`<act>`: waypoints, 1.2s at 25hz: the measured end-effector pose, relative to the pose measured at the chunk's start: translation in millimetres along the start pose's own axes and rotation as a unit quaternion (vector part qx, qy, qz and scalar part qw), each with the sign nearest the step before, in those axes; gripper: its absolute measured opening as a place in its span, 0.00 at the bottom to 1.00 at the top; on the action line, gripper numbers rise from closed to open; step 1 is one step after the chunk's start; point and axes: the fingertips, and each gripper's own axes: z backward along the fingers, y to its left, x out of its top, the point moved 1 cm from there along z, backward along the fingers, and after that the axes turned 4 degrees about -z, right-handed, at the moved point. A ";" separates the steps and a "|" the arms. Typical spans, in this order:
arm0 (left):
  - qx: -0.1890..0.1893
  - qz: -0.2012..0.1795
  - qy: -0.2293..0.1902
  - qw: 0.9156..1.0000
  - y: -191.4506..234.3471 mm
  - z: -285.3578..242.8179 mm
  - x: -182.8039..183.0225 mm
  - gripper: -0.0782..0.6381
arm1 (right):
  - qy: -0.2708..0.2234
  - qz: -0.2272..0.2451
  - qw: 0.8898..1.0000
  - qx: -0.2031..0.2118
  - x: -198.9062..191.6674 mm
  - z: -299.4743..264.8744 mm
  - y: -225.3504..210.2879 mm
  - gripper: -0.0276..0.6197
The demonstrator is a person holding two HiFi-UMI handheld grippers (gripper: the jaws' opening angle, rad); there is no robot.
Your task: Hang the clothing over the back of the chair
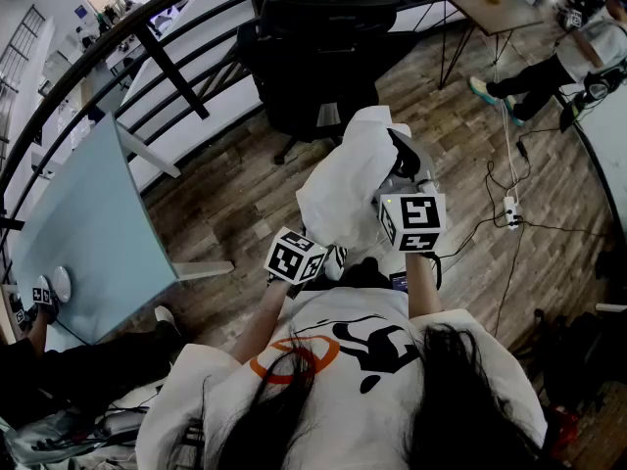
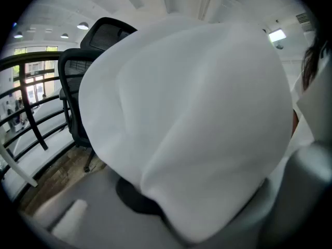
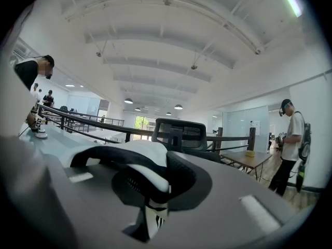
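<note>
Head view, clothing pinched in closed jaws of left gripper and right gripper

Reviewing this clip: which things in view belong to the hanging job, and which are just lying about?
Part of the job:
- white garment
- black office chair, nothing over its back yet
- left gripper and right gripper, both clamped on the garment

Just lying about:
- glass table
- wooden desk
- power strip on the floor
- railing
- bystander
</note>
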 end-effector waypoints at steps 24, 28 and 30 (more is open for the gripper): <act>-0.009 -0.025 -0.033 0.999 6.0 22.7 13.2 0.38 | -0.039 0.001 0.999 0.007 27.4 -1.8 10.8 0.13; -0.011 -0.032 -0.039 0.999 10.7 30.5 17.9 0.38 | -0.042 0.007 0.999 0.003 35.1 -7.3 11.8 0.13; -0.010 -0.038 -0.044 0.998 14.1 33.6 21.8 0.38 | -0.045 0.012 0.999 0.002 39.7 -10.2 11.6 0.13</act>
